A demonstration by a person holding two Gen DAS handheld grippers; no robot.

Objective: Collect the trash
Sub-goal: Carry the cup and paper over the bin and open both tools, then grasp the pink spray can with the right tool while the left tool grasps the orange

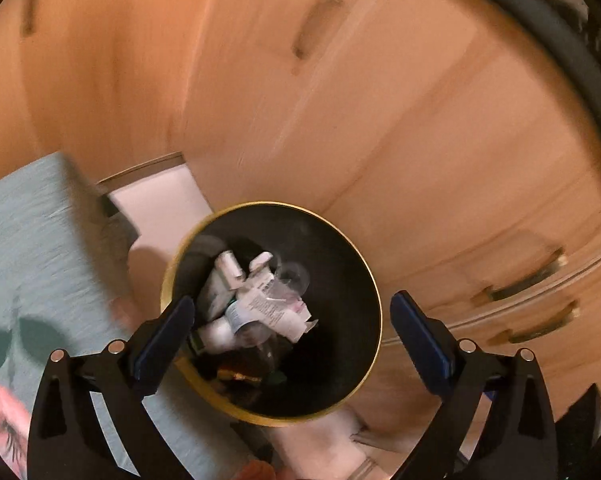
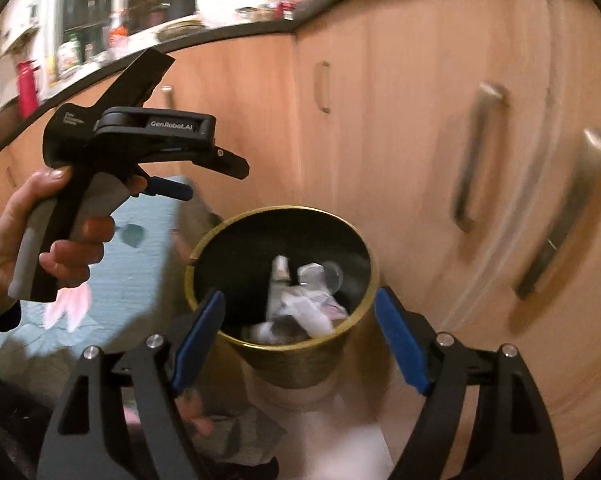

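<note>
A round bin with a gold rim (image 1: pixel 374 280) and black inside stands on the floor by the wooden cabinets. It holds several pieces of trash (image 1: pixel 256 300): white tubes, crumpled printed paper, clear plastic. My left gripper (image 1: pixel 292 328) is open and empty, hovering above the bin, fingers either side of the opening. In the right wrist view the bin (image 2: pixel 332 364) and its trash (image 2: pixel 304 300) sit just ahead. My right gripper (image 2: pixel 300 340) is open and empty, straddling the bin's near rim. The left gripper's body (image 2: pixel 148 136), held in a hand, shows upper left.
Wooden cabinet doors with metal handles (image 2: pixel 480 152) curve behind and right of the bin. A light blue patterned mat (image 1: pixel 32 248) lies on the floor to the left. A dark countertop edge (image 2: pixel 220 32) with bottles runs above. White floor (image 2: pixel 340 432) lies under the bin.
</note>
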